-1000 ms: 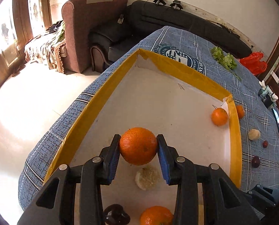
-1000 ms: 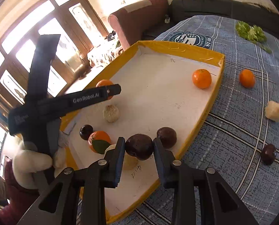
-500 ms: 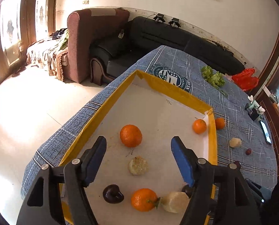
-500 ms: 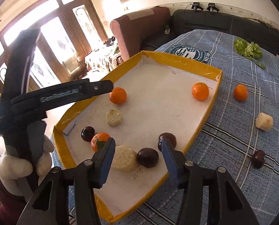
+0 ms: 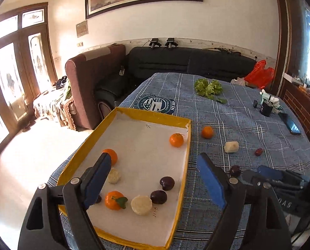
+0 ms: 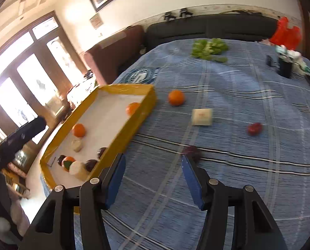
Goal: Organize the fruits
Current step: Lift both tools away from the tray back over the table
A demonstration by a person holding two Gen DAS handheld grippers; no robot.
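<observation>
Living room with dark sofa (image 5: 188,62); blue plaid-covered bench (image 5: 238,120). Yellow-rimmed tray (image 5: 187,145) now holding three oranges, two pale pieces, three dark fruits, both released a second ago. Outside on cloth: one orange (image 5: 207,132), one pale piece (image 5: 231,146), one dark fruit (image 5: 235,170), one red fruit (image 5: 259,151). Left gripper (image 5: 153,179) fingers wide, opening, empty; right gripper (image 6: 153,177) fingers opening, empty.

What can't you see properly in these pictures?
- Left wrist view: a dark fruit in the yellow tray is mostly hidden behind the left gripper, whose empty jaws are opening.
- Right wrist view: motion blur smears the dark fruit on the cloth, partly behind a finger of the right gripper, also opening and empty.
- The phone screen is too small to read.
</observation>
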